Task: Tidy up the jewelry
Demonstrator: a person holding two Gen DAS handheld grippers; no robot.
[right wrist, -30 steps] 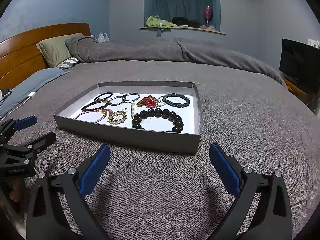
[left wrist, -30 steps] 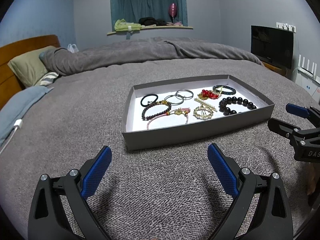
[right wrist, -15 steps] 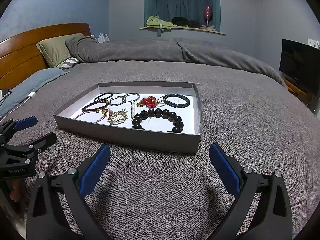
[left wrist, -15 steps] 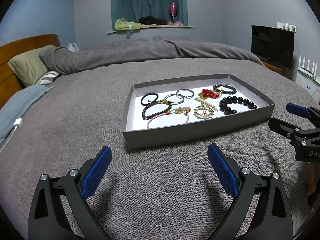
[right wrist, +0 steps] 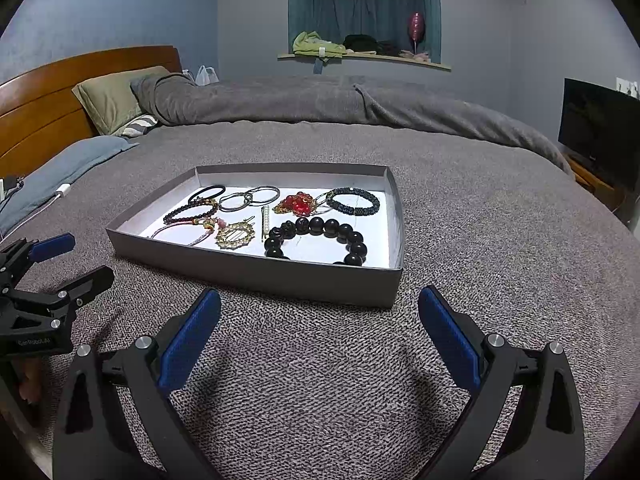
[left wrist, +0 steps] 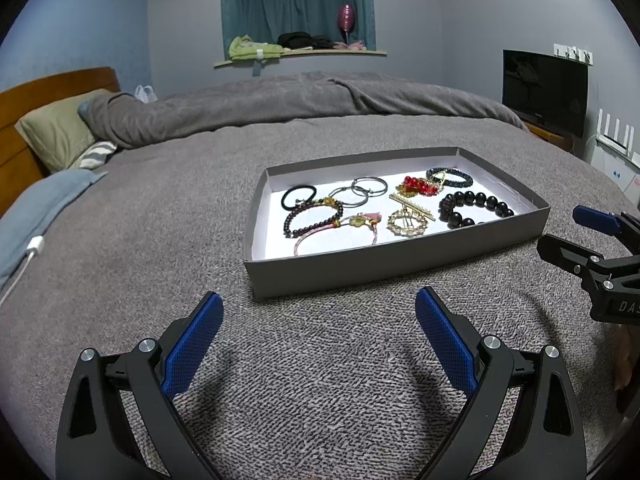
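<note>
Two hand-held grippers hovered over the grey bed, both spread wide and grasping nothing. From the left hand-held gripper, the tray lay at 12 o'clock, just beyond the blue pads; the right hand-held gripper showed at 3 o'clock, apart from the tray's corner. From the right hand-held gripper, the tray again sat at 12 o'clock and the left hand-held gripper at 9 o'clock.

All the jewelry rested inside the tray on its white floor. A black bead bracelet lay nearest the right side, with a red cluster and a dark woven bracelet behind it. A gold round clip and a pearl bar lay mid-tray. Toward 10 o'clock sat silver hoops, a black hair tie, a dark beaded bracelet and a pink cord bracelet. Some pieces touched or overlapped.
</note>
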